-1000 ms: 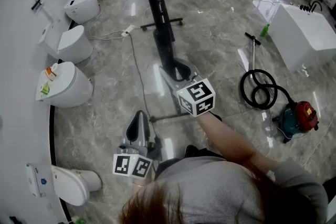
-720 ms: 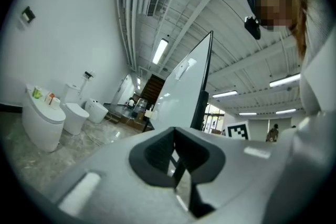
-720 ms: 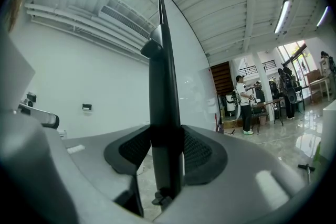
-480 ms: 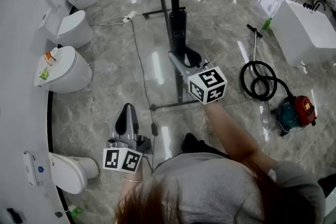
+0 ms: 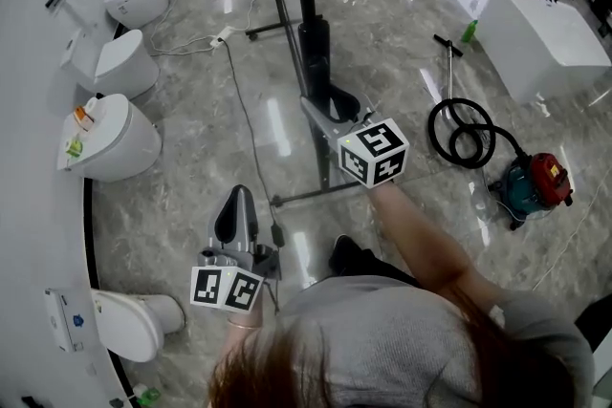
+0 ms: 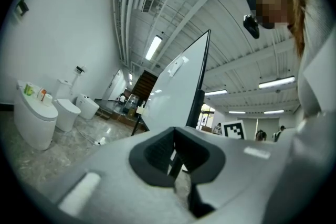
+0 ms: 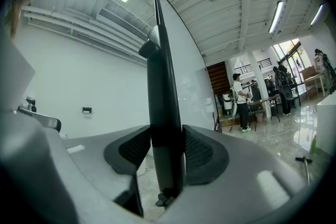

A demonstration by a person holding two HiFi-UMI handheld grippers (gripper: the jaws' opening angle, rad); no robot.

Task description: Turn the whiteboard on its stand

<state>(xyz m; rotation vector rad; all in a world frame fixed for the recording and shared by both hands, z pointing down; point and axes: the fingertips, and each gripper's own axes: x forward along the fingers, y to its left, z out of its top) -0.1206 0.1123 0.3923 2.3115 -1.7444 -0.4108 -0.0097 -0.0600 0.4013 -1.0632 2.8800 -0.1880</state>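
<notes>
The whiteboard [image 6: 178, 86] stands on a black wheeled stand [image 5: 316, 194]. From the head view I see it edge-on as a dark bar [image 5: 314, 53]. My right gripper [image 5: 323, 108] is shut on the board's black frame edge [image 7: 163, 86], which fills the gap between both pads near its lower corner. The white surface [image 7: 185, 78] runs off to the right of that edge. My left gripper [image 5: 236, 208] hangs low and to the left, apart from the board. Its pads [image 6: 157, 152] meet at the tips and hold nothing.
Several white toilets [image 5: 107, 143] line the left wall. A cable [image 5: 245, 115] lies on the floor by the stand. A red and teal vacuum [image 5: 532, 186] with a coiled hose [image 5: 463, 143] sits on the right, behind it a white tub [image 5: 538, 38]. People stand far off [image 7: 239, 97].
In the head view my right gripper, still closed on the board's edge, has shifted right, and the edge now runs almost straight up the picture instead of slanting. My left gripper stayed low.
</notes>
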